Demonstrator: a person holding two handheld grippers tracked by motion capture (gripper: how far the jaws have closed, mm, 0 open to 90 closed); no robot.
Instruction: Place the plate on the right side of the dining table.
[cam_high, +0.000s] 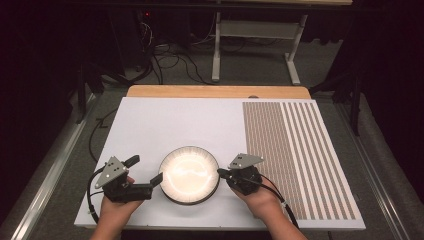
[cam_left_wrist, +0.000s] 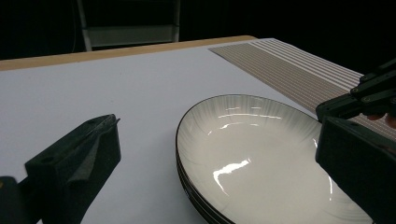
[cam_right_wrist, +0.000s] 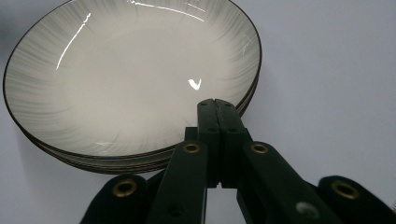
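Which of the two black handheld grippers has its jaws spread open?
The left gripper, beside the stacked white plates; the right gripper has its jaws pressed together.

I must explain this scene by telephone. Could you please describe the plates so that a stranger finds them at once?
Start from the white board covering the table; brown stripes mark its right part. Near its front edge, between the open left gripper and the shut right gripper, lies a small stack of plates. They are round, shallow, glossy white with a thin dark rim.
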